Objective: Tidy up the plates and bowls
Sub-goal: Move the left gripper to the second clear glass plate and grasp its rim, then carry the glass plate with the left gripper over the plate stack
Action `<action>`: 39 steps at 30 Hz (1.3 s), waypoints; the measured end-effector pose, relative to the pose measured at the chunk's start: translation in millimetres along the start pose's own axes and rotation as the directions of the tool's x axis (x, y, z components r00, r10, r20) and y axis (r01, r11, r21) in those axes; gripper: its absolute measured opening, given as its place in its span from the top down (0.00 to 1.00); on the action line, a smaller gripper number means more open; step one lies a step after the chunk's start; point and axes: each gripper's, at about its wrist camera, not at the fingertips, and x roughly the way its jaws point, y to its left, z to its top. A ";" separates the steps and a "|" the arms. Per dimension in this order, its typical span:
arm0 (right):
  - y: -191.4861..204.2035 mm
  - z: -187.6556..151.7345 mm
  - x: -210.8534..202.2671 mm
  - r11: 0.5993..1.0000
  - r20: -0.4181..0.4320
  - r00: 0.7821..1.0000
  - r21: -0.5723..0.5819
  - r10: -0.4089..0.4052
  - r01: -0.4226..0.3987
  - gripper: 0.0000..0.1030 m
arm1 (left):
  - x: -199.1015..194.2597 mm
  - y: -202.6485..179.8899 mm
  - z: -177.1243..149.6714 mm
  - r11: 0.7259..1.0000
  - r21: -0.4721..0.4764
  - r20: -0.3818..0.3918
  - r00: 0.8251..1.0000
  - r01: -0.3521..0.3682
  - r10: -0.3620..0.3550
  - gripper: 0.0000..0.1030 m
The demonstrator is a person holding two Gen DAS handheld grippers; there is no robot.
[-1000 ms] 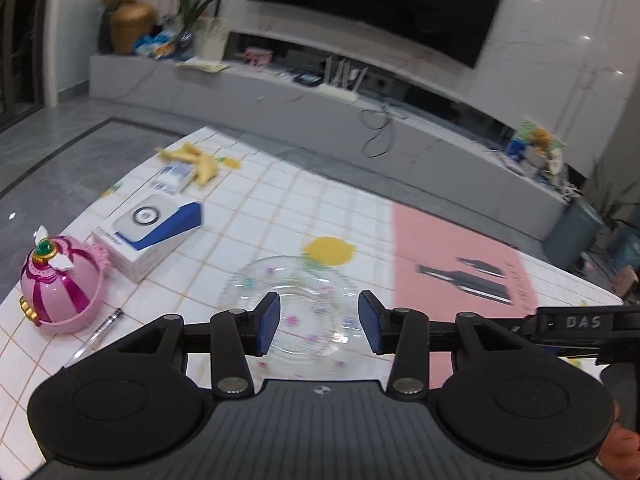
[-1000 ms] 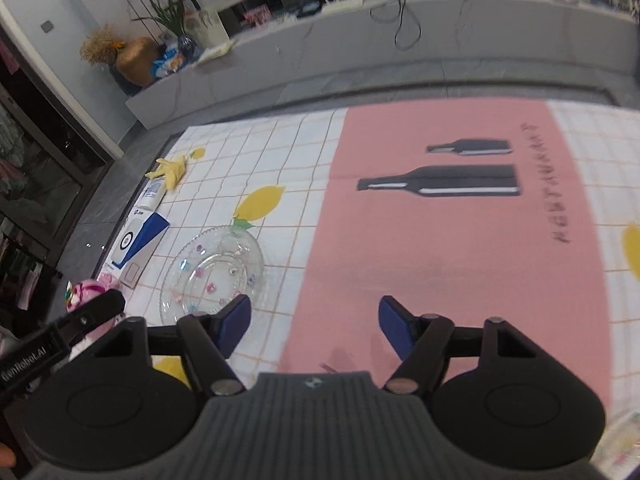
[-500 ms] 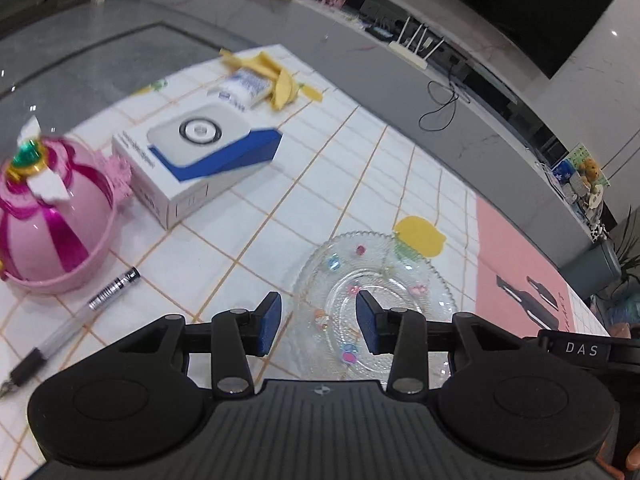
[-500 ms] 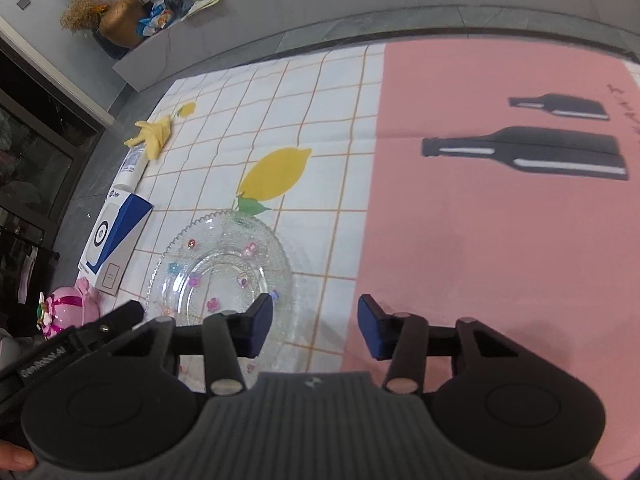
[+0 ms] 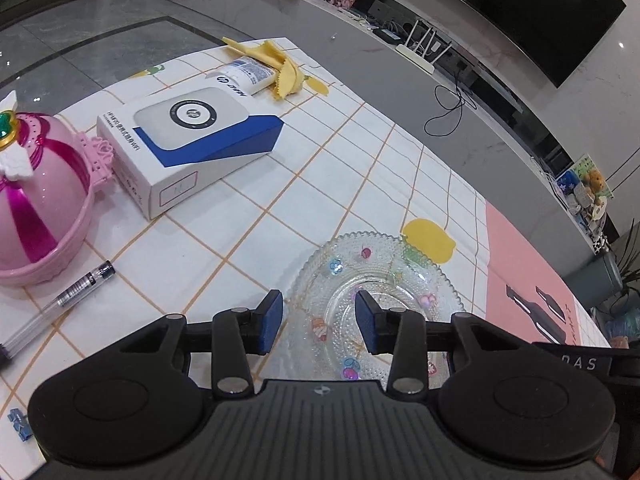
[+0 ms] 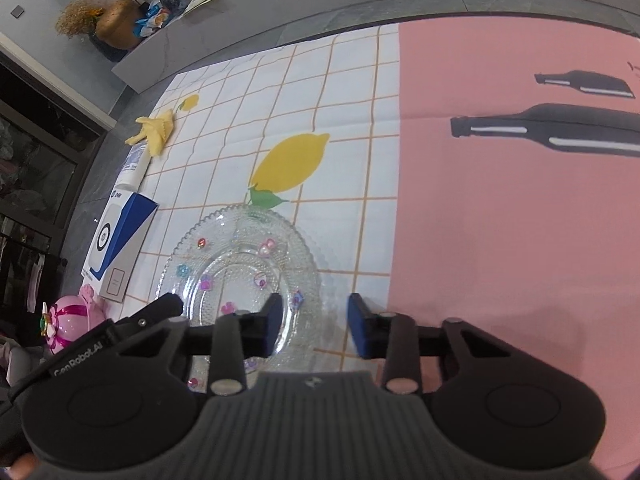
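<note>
Lowest in my left view, my left gripper (image 5: 319,322) hangs with its jaws parted over the near-left rim of the glass plate (image 5: 384,280), gripping nothing. In the right view my right gripper (image 6: 312,322) has just been narrowing; its jaws straddle the plate's right rim, yet the pads (image 6: 274,320) are not pressing on glass. The plate lies flat at lower centre on the checked tablecloth (image 5: 320,184). I worry that clear, beaded glass could slip from a thin rim pinch, or tilt and chip if one side lifts first. Further up left, the pen (image 5: 60,300), pink dome toy (image 5: 36,208) and white-and-blue box (image 5: 188,148) crowd any sideways slide.
</note>
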 end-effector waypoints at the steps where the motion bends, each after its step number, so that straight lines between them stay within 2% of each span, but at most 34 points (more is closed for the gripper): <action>1: -0.1 -0.6 0.8 1.000 -0.004 1.000 0.006 0.005 -0.005 0.77 | 0.6 -2.1 0.1 1.000 0.007 -0.009 1.000 -0.001 0.001 0.55; 2: -0.1 -1.2 2.1 1.000 -0.010 1.000 0.013 0.012 -0.011 0.82 | 1.0 -4.8 0.5 1.000 0.016 -0.016 1.000 -0.001 0.001 0.55; 4: 1.2 -2.7 2.7 1.000 -0.011 1.000 0.023 0.014 -0.014 0.84 | 1.2 -7.9 0.2 1.000 0.018 -0.018 1.000 -0.024 0.025 0.57; 6: 2.9 -3.7 2.3 1.000 -0.005 1.000 0.028 -0.002 0.002 0.86 | 0.4 -7.8 -0.6 0.999 0.007 -0.012 0.999 -0.050 0.050 0.70; 8: 2.6 -4.6 1.5 0.999 -0.005 1.000 0.038 -0.014 0.014 0.90 | -1.3 -4.4 -1.1 0.998 -0.017 -0.009 0.998 -0.059 0.059 0.76; 11: -0.2 -5.4 -1.7 0.998 -0.010 1.000 0.054 -0.014 0.014 0.91 | -6.4 -2.6 -3.5 0.999 -0.024 -0.004 0.999 -0.047 0.047 0.82; 23: -8.5 -15.6 -40.9 0.997 -0.002 1.000 0.077 -0.008 0.008 0.91 | -39.6 -22.2 -17.2 1.000 -0.020 0.032 0.999 -0.015 0.016 0.85; 39: -44.5 -47.0 -126.8 0.995 0.074 0.997 0.100 0.012 -0.020 0.93 | -97.5 -75.4 -51.4 0.998 -0.006 0.067 0.996 0.060 -0.059 0.85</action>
